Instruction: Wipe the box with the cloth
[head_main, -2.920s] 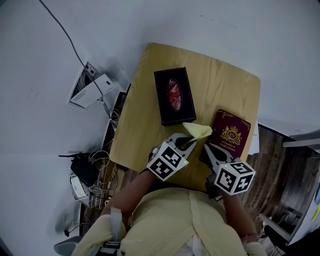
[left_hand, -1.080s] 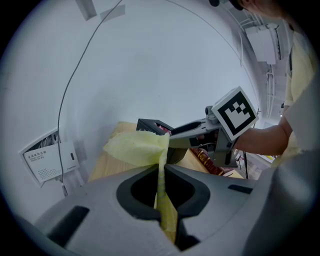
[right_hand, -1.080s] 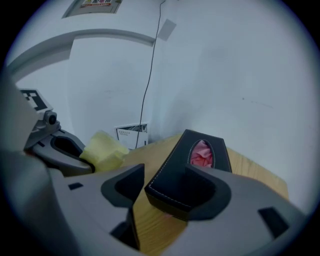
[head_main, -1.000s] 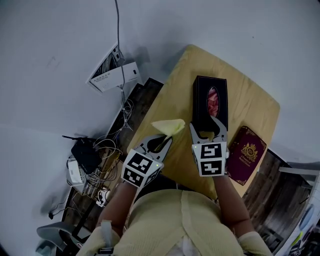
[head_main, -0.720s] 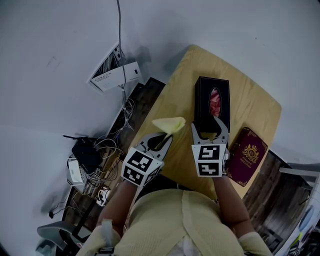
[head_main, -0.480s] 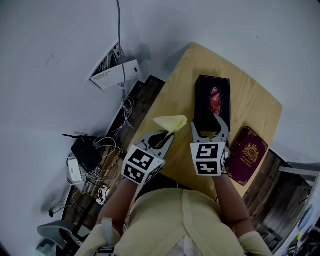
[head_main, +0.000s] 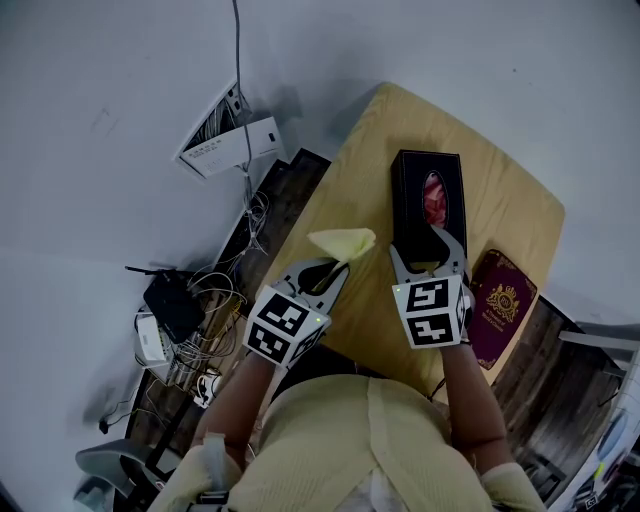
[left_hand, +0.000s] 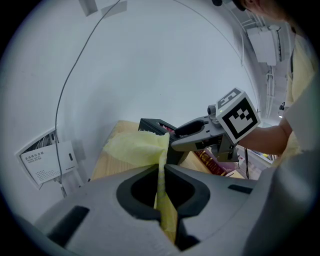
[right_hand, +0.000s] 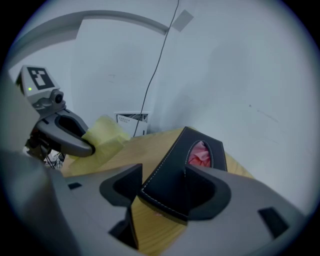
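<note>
On the table (head_main: 505, 205) the box (head_main: 412, 200) lies mid-surface. The right gripper (head_main: 427, 255) straddles its near end, its jaws just opened wide and apparently not clamping. The left gripper (head_main: 325, 272) pinches the cloth (head_main: 343, 243) above the left edge. Wiping seems not yet begun; next, the cloth must reach the box's top.

The tissue box (head_main: 408, 200) is black, its tissue (head_main: 436, 197) pink. The cloth (head_main: 343, 242) is pale yellow. The book (head_main: 502, 305) is maroon with a gold crest.

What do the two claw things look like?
The left gripper and right gripper are grey, with curved jaws lined in black. Each carries a white cube with black square markers. The person wears a pale yellow top.
</note>
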